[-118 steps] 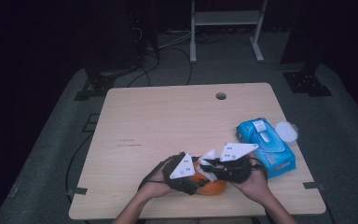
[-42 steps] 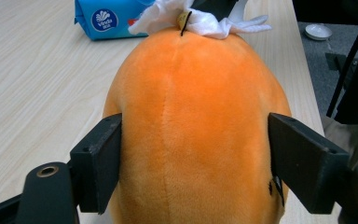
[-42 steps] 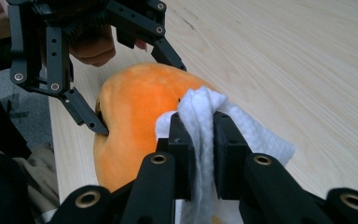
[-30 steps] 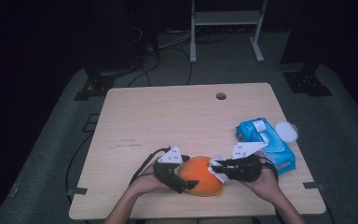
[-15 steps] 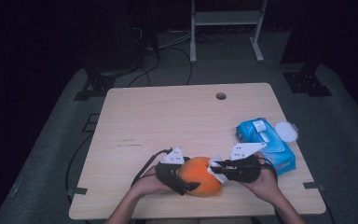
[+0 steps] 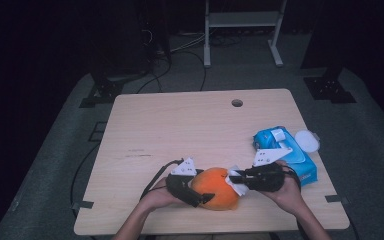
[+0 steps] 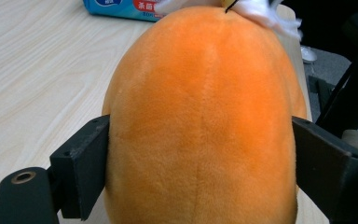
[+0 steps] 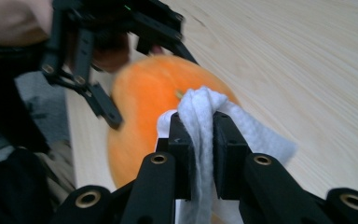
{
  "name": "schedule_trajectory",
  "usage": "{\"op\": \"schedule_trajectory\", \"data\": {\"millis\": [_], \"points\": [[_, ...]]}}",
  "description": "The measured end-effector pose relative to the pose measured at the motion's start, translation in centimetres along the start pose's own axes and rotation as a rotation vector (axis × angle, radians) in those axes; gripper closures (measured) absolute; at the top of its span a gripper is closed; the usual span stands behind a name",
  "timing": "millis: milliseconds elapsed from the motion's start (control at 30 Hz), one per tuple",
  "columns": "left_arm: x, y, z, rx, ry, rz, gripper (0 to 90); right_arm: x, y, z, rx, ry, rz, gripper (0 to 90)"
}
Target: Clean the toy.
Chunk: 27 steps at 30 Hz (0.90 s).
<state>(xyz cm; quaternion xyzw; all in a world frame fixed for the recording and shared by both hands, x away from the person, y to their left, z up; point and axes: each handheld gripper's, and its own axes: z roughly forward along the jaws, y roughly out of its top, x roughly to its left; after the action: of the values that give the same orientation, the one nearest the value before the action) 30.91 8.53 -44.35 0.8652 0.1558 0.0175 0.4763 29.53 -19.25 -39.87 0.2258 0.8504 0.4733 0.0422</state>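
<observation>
High view: I am wiping the orange plush fruit near the front edge of the counter.

My left gripper [image 6: 200,192] has its jaws around the orange plush fruit [image 6: 215,187]; they have just been closing, and in the left gripper view they press on both sides of the toy, so I hold it steady. My right gripper [image 6: 237,181] has its jaws shut tight on a white wipe [image 8: 205,121], and the wipe touches the end of the fruit by its little stem. The blue pack of wipes [image 6: 285,150] lies just beside my right hand. I think the wiping is partly done, and the other sides are left to clean. A few seconds ago both grippers sat over the fruit and hid most of it; now each is at one end and its orange top shows.
</observation>
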Motion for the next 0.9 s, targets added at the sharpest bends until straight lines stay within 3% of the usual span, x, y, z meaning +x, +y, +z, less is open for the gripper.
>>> {"op": "schedule_trajectory", "data": {"millis": [133,400,633,767,900], "points": [[0.2,-0.1,-0.1,-0.003,-0.002,-0.012,14.7,0.1,0.4,0.3,0.016,-0.006,-0.024,78.7],[0.2,-0.1,-0.1,-0.007,0.001,-0.004,15.6,-1.8,-1.5,-1.5,0.036,-0.037,0.053,78.7],[0.1,-0.1,-0.1,-0.003,0.005,0.004,15.7,-0.9,-0.5,-0.9,0.020,-0.020,0.017,78.7],[-0.1,0.0,0.0,-0.003,0.005,0.002,15.9,-1.4,-0.8,-1.0,0.021,-0.021,0.043,78.7],[-0.5,0.2,0.2,-0.002,0.010,0.033,15.9,-1.2,-0.2,-0.9,0.002,-0.016,0.035,78.8]]}}
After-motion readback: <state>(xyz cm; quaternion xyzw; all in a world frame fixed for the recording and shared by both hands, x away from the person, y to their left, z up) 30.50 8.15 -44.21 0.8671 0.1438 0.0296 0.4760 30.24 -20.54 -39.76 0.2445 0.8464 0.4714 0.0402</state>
